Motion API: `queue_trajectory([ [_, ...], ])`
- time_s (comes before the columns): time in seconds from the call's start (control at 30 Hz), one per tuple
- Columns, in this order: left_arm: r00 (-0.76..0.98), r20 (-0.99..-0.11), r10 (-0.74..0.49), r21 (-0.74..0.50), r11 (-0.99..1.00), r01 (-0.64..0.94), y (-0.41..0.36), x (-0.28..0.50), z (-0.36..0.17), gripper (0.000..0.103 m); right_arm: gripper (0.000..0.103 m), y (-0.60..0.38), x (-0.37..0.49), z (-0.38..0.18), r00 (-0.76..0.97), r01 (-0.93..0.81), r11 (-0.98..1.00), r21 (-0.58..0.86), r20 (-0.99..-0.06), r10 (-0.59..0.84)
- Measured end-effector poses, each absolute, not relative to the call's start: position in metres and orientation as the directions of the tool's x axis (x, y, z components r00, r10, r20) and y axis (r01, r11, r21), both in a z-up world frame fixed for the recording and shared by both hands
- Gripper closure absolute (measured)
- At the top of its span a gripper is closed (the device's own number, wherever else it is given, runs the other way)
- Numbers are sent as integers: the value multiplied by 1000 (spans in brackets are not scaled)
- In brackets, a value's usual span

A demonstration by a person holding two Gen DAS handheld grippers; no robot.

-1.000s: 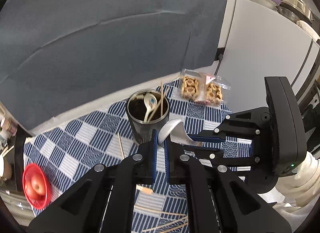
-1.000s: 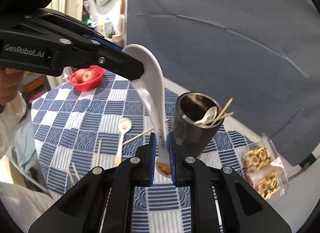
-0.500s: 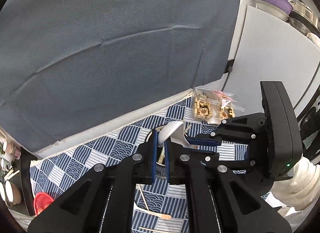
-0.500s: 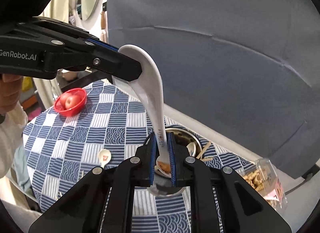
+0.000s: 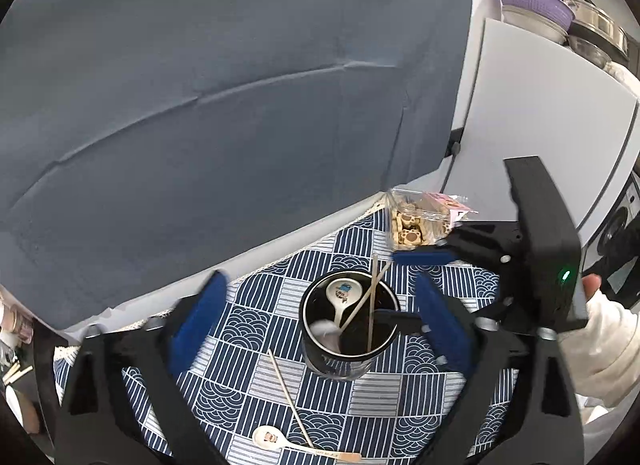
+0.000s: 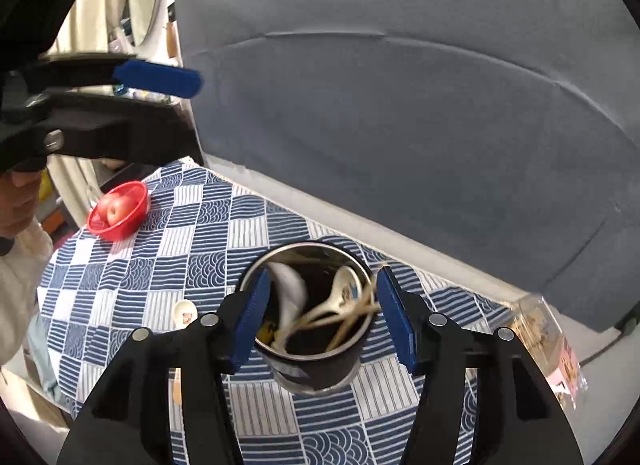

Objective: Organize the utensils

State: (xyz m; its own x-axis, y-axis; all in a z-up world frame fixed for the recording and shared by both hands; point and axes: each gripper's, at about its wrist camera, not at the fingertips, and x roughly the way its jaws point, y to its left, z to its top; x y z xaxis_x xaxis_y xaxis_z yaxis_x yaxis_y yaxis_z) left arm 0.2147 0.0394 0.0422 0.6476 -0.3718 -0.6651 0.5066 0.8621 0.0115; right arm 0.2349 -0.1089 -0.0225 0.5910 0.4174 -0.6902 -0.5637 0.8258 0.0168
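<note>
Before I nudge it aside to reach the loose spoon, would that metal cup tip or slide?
The cup looks tall for its base, so a push near the rim might tip it. The spoons and chopsticks leaning inside could shift. The tablecloth may drag rather than let it slide.

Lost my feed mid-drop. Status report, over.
Both grippers, left and right, just opened, nothing between pads. White spoon blurred inside metal cup. Spoon and chopstick on the cloth.

Soft, even daylight — strong fisheye bending at black-vignetted edges, motion blur inside the cup [image 6: 316, 317].
</note>
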Motion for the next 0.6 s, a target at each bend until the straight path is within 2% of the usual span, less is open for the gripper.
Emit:
queue_trajectory([
  [0.03, 653, -664, -365, 12, 867, 497, 42, 214, 41, 7, 33, -111, 232, -23, 597, -555, 832, 7, -692, 405],
  [0.07, 653, -668, -358, 9, 873, 488, 46, 214, 38, 7, 27, -112, 231, -23, 603, -546, 838, -5, -696, 390],
  [0.1, 649, -676, -349, 7, 878, 479, 49, 214, 36, 6, 15, -112, 229, -24, 608, -539, 842, -14, -698, 378],
  [0.3, 641, -720, -266, 10, 920, 392, 67, 213, 16, 6, 15, -105, 214, -27, 613, -546, 836, -59, -708, 350],
  [0.6, 602, -780, -170, 18, 956, 293, 97, 180, -14, 6, 15, -82, 181, -36, 565, -636, 767, -87, -730, 385],
])
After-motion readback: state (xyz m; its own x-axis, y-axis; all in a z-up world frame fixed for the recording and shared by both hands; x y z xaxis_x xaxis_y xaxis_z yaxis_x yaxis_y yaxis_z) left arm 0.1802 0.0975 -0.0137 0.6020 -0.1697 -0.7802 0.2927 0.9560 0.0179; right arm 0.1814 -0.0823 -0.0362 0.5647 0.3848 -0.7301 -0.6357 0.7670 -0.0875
